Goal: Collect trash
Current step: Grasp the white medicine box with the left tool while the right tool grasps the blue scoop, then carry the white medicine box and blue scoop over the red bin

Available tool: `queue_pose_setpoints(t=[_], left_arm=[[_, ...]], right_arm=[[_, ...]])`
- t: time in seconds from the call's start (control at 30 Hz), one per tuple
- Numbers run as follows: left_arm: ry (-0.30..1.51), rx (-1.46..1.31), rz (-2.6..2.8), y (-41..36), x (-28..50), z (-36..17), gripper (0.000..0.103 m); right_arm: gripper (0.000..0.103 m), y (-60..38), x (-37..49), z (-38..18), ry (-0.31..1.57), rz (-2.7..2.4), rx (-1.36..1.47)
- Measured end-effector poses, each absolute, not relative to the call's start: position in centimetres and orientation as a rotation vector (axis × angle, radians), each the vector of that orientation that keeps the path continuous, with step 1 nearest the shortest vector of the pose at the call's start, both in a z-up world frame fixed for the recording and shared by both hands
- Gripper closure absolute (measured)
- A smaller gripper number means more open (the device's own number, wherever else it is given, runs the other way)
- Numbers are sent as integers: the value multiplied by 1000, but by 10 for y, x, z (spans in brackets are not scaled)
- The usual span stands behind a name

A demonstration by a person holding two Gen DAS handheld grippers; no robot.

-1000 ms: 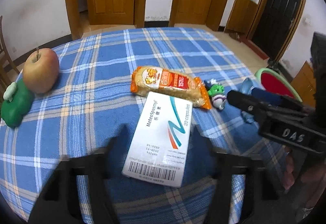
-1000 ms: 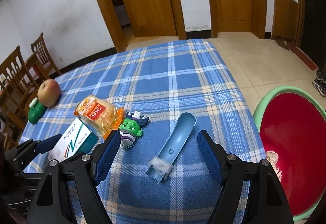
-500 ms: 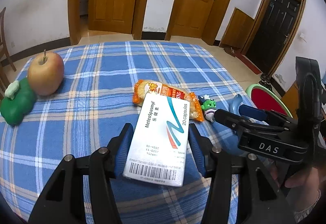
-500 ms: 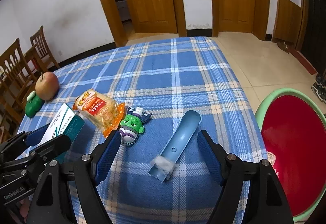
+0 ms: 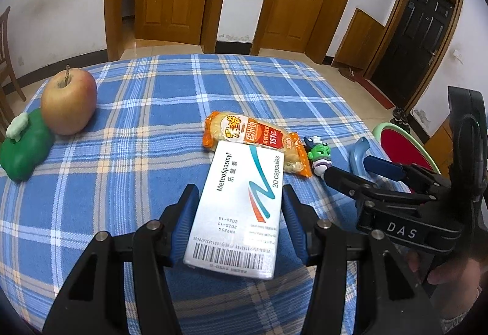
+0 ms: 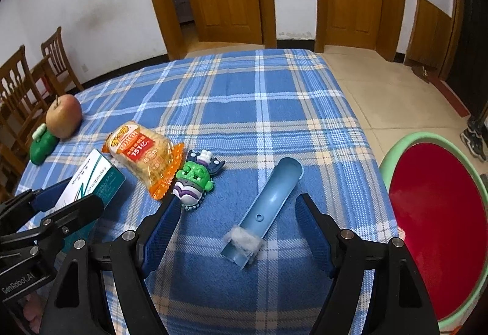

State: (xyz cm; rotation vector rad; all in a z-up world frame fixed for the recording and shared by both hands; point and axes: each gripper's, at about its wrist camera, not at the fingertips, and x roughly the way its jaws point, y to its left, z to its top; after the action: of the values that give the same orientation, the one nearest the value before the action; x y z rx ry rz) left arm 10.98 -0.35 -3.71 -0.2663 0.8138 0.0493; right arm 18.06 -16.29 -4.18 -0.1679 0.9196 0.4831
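Lifted now off the table [image 5: 158, 109], the medicine box [image 5: 241, 210] sits squeezed between the left tongs [image 5: 236, 225]. Its far end hides part of the snack bag [image 5: 256, 136]. Right tongs [image 6: 238, 231] stay wide apart over the blue scoop [image 6: 271, 203].

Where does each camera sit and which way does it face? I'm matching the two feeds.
Left wrist: on the left gripper, facing across the blue plaid tablecloth toward wooden doors; its fingers flank the white MeteoSpasmyl medicine box; the right gripper shows at right.
Right wrist: on the right gripper, above the light-blue plastic scoop, open; the left gripper shows lower left.
Shared: box, orange rice-cracker packet, red apple, red basin.
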Motion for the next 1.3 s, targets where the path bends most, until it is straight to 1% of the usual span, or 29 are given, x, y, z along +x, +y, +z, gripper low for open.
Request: queue_pose_setpoints(t=[0.13,0.17,0.2,0.23,0.27,0.3,0.43,0.57,0.7,0.87,1.3], left_arm=[[819,-268,50,-4,111,-39,48],[819,-266,50,-4,111,-39,48],[819,-266,50,-4,111,-39,48],[817,-269,49,-4,111,-39,48],[818,-273,47,-4,111,-39,48],[820,-277,46,-5,111,-39,48],[808,-278,33,-8,111,-35,48],[783,-262,27,-12,113,-22,48],[745,-270,16,-18,113,-5,48],[713,-240,-10,-40,113,12,48],[716,-169,-105,-115,133,19,48]], right_arm=[[26,-164,178,-41,918,492,-167],[35,-165,177,-41,915,495,-167],[50,-165,177,-41,913,493,-167],[59,-166,176,-40,910,489,-164],[80,-169,177,-40,911,490,-151],[86,-173,178,-40,916,498,-125],[86,-189,183,-36,909,519,-32],[86,-200,177,-23,839,534,-41],[86,-212,175,-15,811,547,-23],[86,-229,178,-14,816,529,23],[86,-294,177,-3,783,465,125]])
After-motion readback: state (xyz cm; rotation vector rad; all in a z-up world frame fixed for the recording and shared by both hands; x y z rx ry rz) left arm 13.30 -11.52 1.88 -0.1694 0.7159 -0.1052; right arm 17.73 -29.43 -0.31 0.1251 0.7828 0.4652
